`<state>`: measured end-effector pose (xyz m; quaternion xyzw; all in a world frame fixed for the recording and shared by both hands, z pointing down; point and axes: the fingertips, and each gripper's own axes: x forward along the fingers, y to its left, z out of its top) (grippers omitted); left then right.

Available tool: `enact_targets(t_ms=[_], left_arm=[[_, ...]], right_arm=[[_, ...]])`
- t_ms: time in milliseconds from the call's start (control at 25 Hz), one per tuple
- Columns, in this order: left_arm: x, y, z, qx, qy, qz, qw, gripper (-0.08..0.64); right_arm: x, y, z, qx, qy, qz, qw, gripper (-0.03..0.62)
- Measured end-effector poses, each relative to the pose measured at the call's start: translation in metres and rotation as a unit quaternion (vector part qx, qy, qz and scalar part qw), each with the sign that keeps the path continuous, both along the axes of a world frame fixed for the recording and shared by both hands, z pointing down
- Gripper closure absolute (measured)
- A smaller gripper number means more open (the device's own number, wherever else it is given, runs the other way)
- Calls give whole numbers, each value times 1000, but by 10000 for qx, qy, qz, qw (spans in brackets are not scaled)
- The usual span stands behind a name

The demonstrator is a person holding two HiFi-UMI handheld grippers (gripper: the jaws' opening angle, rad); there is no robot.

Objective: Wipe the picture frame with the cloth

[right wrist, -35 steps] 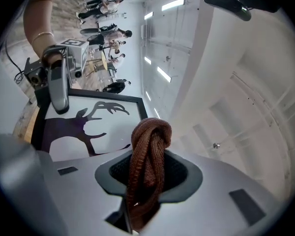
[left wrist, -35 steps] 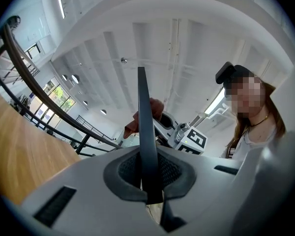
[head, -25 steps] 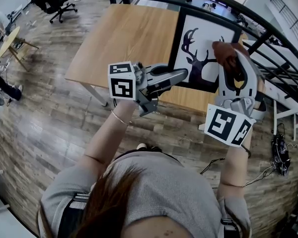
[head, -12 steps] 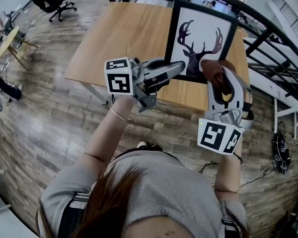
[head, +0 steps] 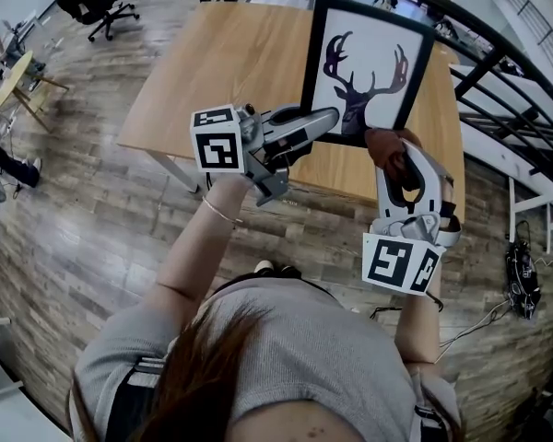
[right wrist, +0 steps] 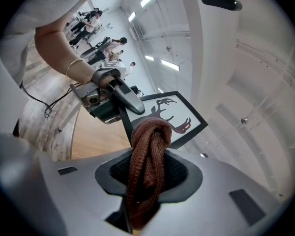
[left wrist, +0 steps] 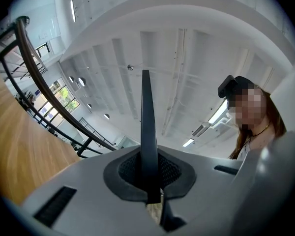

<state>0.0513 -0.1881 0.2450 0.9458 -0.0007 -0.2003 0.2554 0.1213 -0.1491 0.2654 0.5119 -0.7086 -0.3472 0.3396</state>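
Left gripper [head: 327,122] was clamped shut on the picture frame [head: 369,58], pinching its near left edge. In the left gripper view the jaws [left wrist: 150,178] met on a thin dark strip rising straight up between them, which was the frame [left wrist: 146,117] seen edge-on.

Right gripper [head: 394,147] was closed on a bunched brown cloth [head: 383,142]. In its own view the knitted wad [right wrist: 147,151] filled the space between the jaws [right wrist: 146,173] and bulged out past them.

From the head view, the frame stood in portrait over the far right part of the wooden table [head: 230,63]. Its long axis ran away from the person, with the top edge toward the black railing [head: 498,63]. The dark deer silhouette [head: 355,99] read upright, antlers at the far end. The printed face was turned toward the person and the right gripper, as the right gripper view of the frame [right wrist: 174,113] confirmed. Whether its near edge rested on the wood could not be made out.

The cloth sat at the frame's near right corner; actual contact with it was unclear.
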Motion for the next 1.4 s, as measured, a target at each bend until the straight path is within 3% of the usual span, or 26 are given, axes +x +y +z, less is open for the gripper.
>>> enact_targets(t_ms=[240,560,760,960,1160,1280,1400], left_arm=[[1,0,0,26,-52,-32,10000,543],[2,-6,6,-72,-134,-369,9992,543],[3,-14,17,-151,-418,-767,9961,543],[1,-14,28,-396,-371,-1048,9930,543],[-18,-3,60,-587,-302,-1098,9918,543],[-21,-4,68,-675,-286,-1222,9898,543],[-21,-8,82,-1011,-148,-1066,9890,543]], right_arm=[[2,4,18,-312,-204,-47,9993,459],[0,11,30,-812,-1000,-150,9916,459],[1,9,26,-1061,-1932,-173,9753,459],[11,3,13,-948,-3101,23,9460,459],[-2,6,25,-702,-3428,201,9366,459],[3,3,24,-655,-3724,281,9253,459],[7,1,26,-714,-3937,291,9160,459]])
